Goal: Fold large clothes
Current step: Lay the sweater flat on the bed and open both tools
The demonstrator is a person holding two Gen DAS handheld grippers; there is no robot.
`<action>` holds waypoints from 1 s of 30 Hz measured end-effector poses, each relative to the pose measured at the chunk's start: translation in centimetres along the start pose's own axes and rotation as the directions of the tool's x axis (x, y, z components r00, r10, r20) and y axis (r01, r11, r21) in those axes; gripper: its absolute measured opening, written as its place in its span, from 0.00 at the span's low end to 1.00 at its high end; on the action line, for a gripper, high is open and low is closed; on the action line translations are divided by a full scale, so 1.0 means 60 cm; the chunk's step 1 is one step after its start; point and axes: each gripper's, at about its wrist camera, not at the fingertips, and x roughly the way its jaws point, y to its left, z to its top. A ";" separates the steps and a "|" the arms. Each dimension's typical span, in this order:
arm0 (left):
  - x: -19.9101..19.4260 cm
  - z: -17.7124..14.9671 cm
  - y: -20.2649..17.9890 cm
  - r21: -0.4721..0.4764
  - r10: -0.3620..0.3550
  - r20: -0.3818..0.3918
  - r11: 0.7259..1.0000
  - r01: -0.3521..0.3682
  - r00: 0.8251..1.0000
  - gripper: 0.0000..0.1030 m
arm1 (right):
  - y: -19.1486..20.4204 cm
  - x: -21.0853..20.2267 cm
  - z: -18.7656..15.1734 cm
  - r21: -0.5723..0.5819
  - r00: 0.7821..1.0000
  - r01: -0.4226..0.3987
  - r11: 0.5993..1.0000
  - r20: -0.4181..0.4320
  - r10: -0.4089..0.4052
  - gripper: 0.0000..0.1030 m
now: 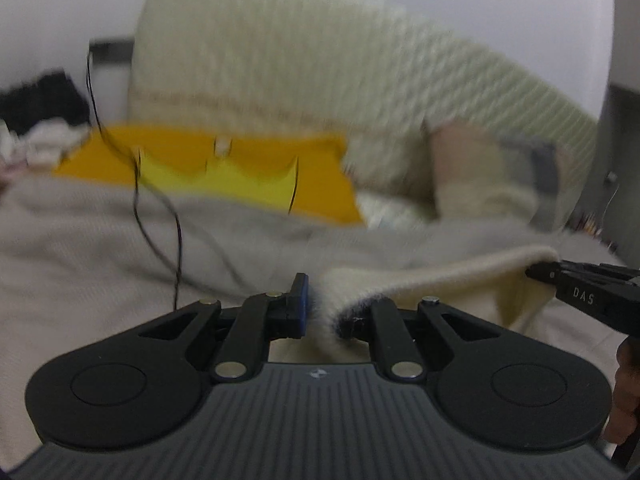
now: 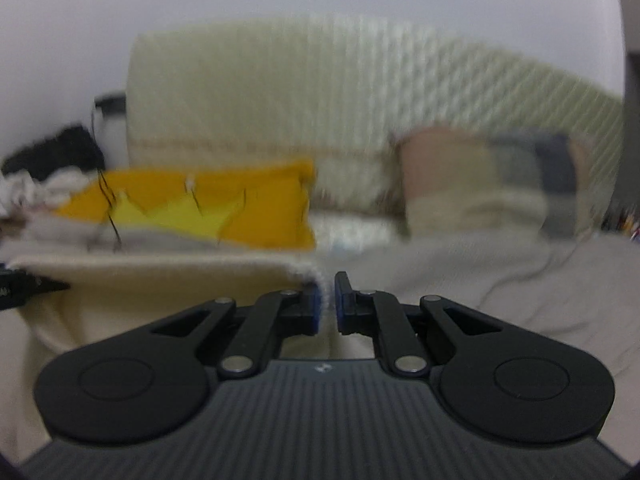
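The left gripper (image 1: 326, 308) is clamped on the edge of a cream knit (image 1: 420, 280), the cloth bunched between its fingers and draped over the right one. The right gripper (image 2: 328, 304) is nearly closed, a thin edge of the same knit (image 2: 160, 280) pinched between its blue pads (image 2: 316, 308). The knit hangs stretched between the two tools above a grey blanket (image 1: 80, 248). In the left view the right tool's side (image 1: 584, 292) reads "DAS" — the only legible writing. Behind lie a yellow-and-orange bag (image 2: 240, 208) with thin black cords, a ribbed pale cushion (image 2: 280, 92) and a patchwork pillow (image 2: 480, 184) — all blurred.
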 end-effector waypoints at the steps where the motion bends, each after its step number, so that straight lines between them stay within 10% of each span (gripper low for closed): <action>1: 0.035 -0.017 0.013 -0.007 0.001 -0.025 1.000 -0.001 1.000 0.14 | -0.001 0.028 -0.019 0.003 1.000 -0.009 1.000 -0.022 0.009 0.09; 9: 0.224 -0.105 0.050 -0.023 0.019 -0.189 0.999 -0.024 0.982 0.14 | 0.002 0.144 -0.112 0.048 0.981 -0.013 0.999 -0.190 0.022 0.10; 15: 0.220 -0.104 0.063 -0.019 0.015 -0.228 1.000 -0.020 0.974 0.15 | 0.007 0.158 -0.116 0.042 0.978 -0.016 0.999 -0.206 0.025 0.13; 20: 0.163 -0.085 0.036 0.035 0.041 -0.221 0.999 -0.034 0.974 0.45 | -0.007 0.143 -0.110 0.106 0.979 0.021 0.994 -0.205 0.001 0.48; 30: -0.043 -0.050 -0.019 0.082 0.033 -0.123 0.996 -0.023 0.992 0.54 | -0.004 -0.035 -0.083 0.134 0.986 -0.075 0.988 -0.137 0.093 0.48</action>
